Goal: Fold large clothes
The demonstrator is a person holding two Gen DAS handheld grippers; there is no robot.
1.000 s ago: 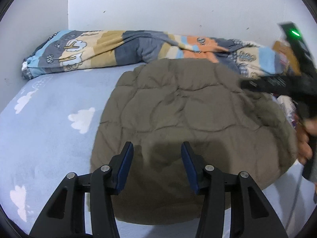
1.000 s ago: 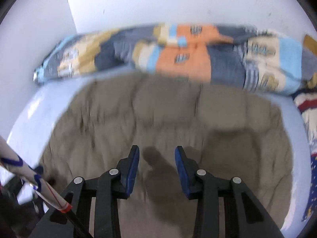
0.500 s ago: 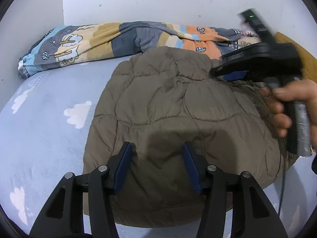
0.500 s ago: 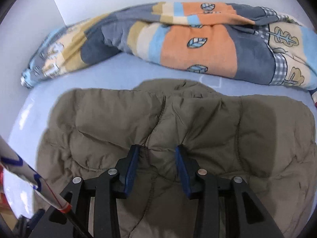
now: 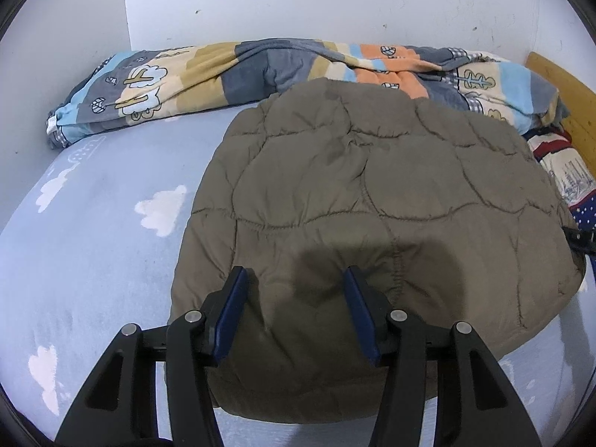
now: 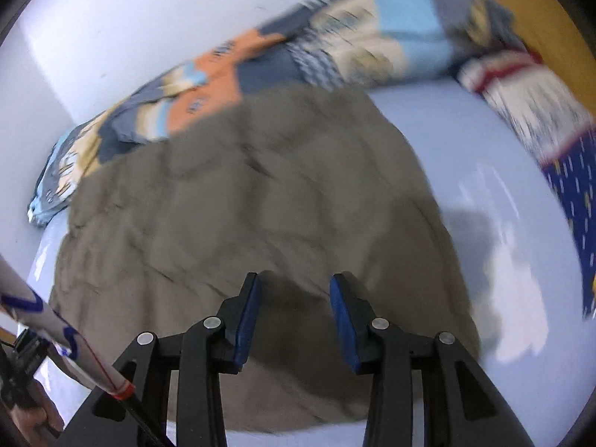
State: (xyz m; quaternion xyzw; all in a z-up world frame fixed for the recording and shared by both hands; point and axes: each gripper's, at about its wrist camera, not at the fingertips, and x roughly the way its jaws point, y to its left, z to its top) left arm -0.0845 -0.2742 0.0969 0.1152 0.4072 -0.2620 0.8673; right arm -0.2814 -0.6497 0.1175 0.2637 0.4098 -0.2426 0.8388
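A quilted olive-brown jacket (image 5: 372,201) is seen lying in a folded, rounded mound on the light blue cloud-print bed sheet (image 5: 97,231), right of the sheet's middle in the left wrist view. Its far edge is seen touching a rolled patchwork blanket (image 5: 223,78) laid along the white wall (image 5: 316,0). The left gripper (image 5: 294,279) is held over the near part of the jacket with its blue-padded fingers (image 5: 231,305) spread apart; nothing is pinched between them, and contact with the fabric cannot be told. The right gripper (image 6: 294,290) is likewise seen spread and empty above the jacket's (image 6: 242,205) near edge; this view is motion-blurred, so stitching detail is lost. A wooden headboard (image 5: 562,89) is noted at far right, with a red, white and navy patterned cloth (image 5: 570,182) just beside the jacket's right edge. In the right wrist view, a white rod with blue markings and a red band (image 6: 56,339) is recorded at lower left
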